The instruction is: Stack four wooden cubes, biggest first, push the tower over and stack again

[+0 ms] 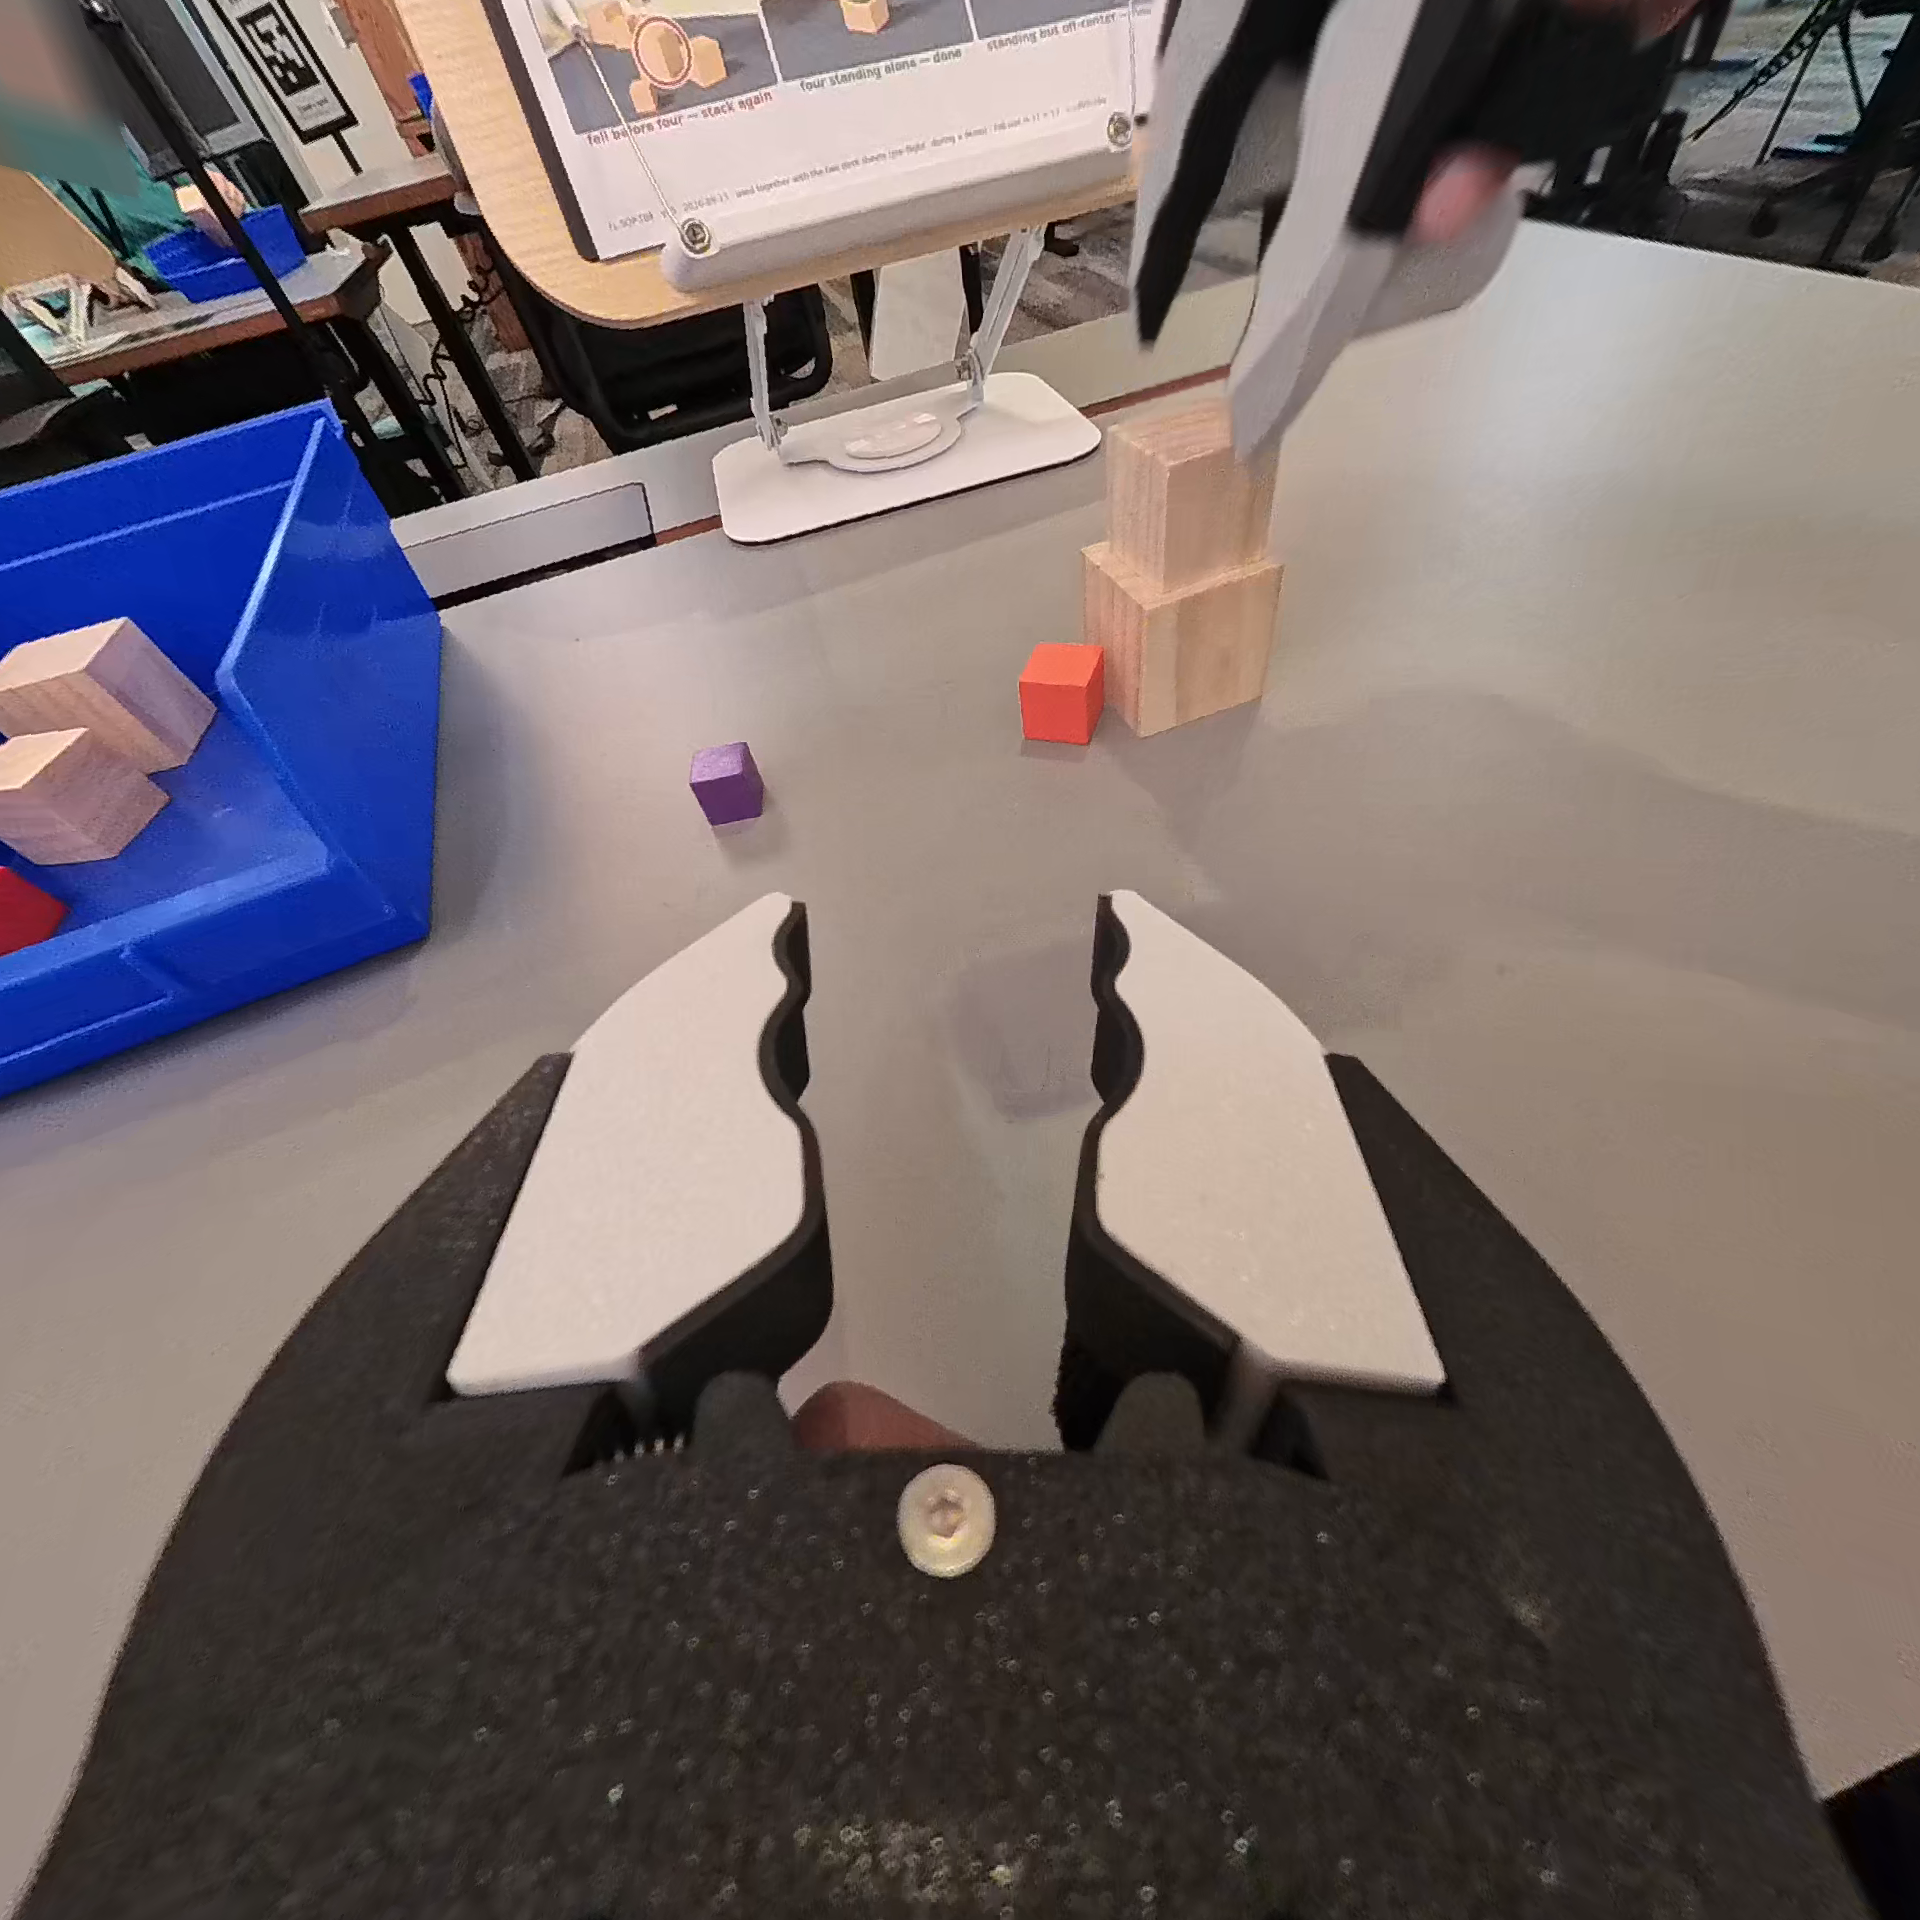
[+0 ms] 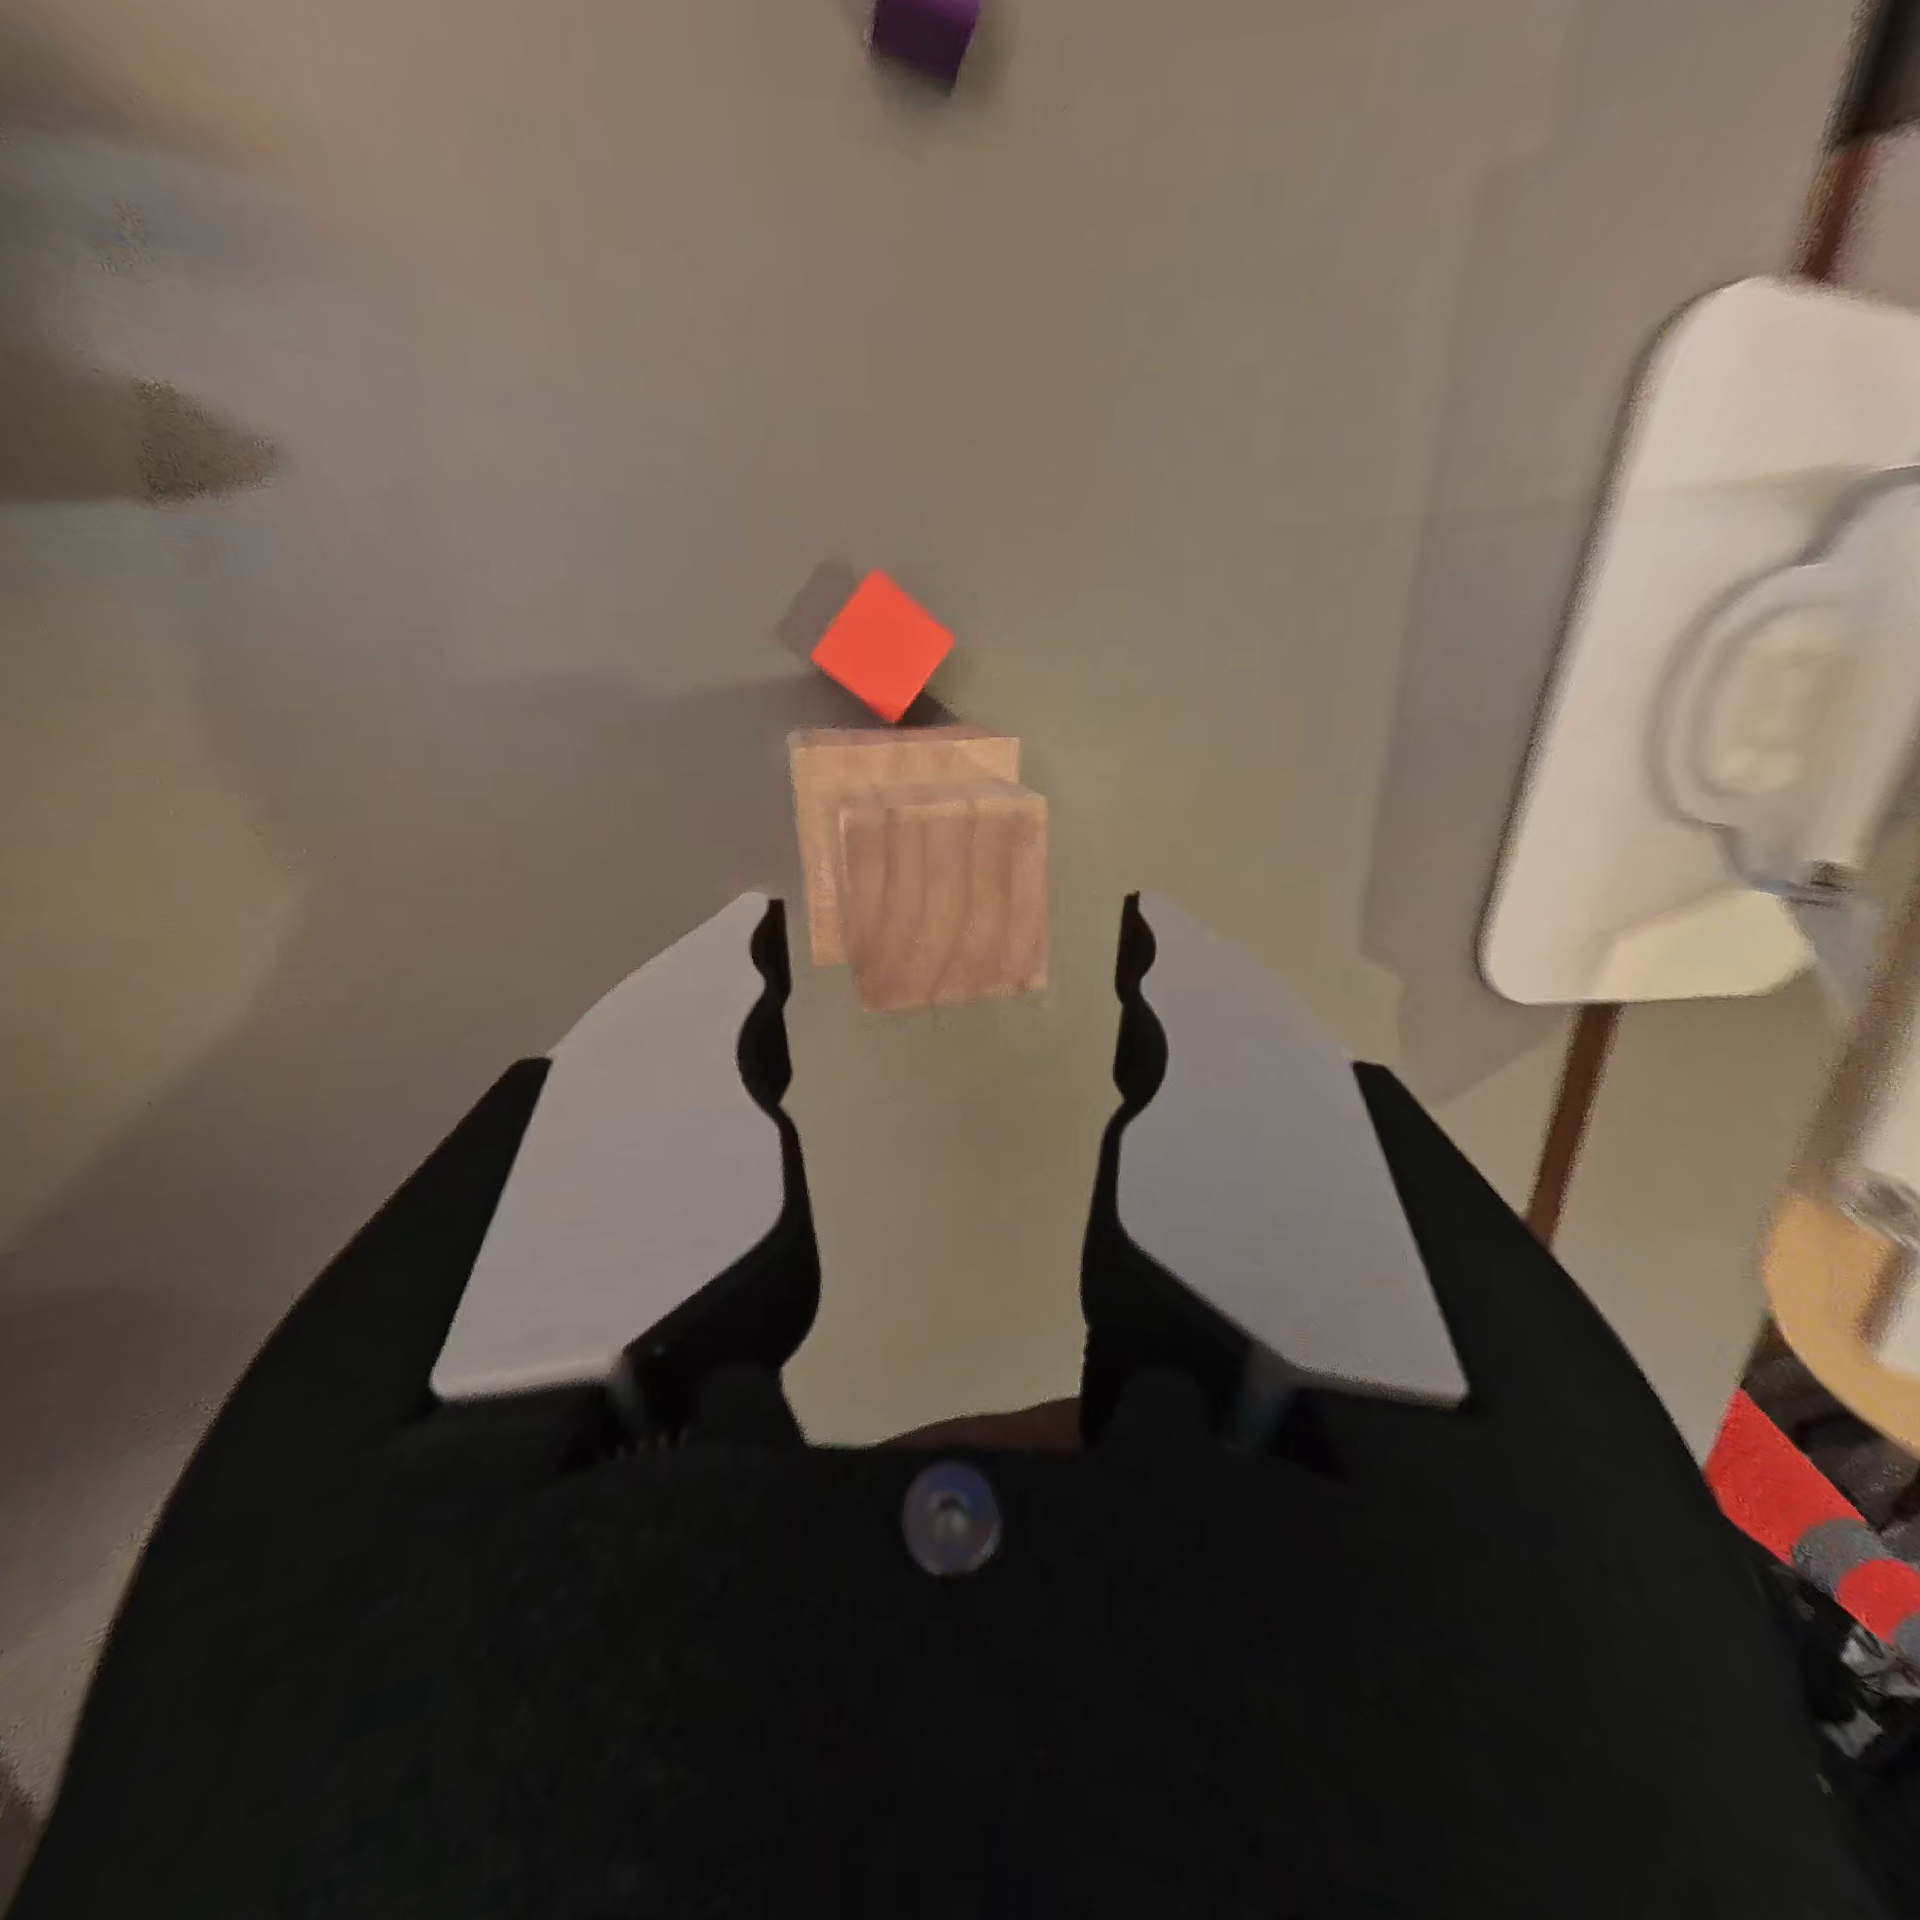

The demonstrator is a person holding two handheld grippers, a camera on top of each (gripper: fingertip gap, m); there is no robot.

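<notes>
While both cubes (image 2: 940, 894) stand stacked, the right gripper (image 2: 948, 914) gapes above.

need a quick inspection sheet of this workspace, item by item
surface: grey table, no spills seen
job's things: smaller wooden cube stacked on bigger wooden cube, offset toward one side; orange cube close beside the base; purple cube apart on the table
clutter: blue bin at the left holding two more wooden blocks and a red piece
grippers: left gripper open, empty, above bare table; right gripper open, empty, over the stack, blurred
cables: dark cables hang by the desks behind the table
surroundings: instruction board on a white stand, other desks behind
</notes>
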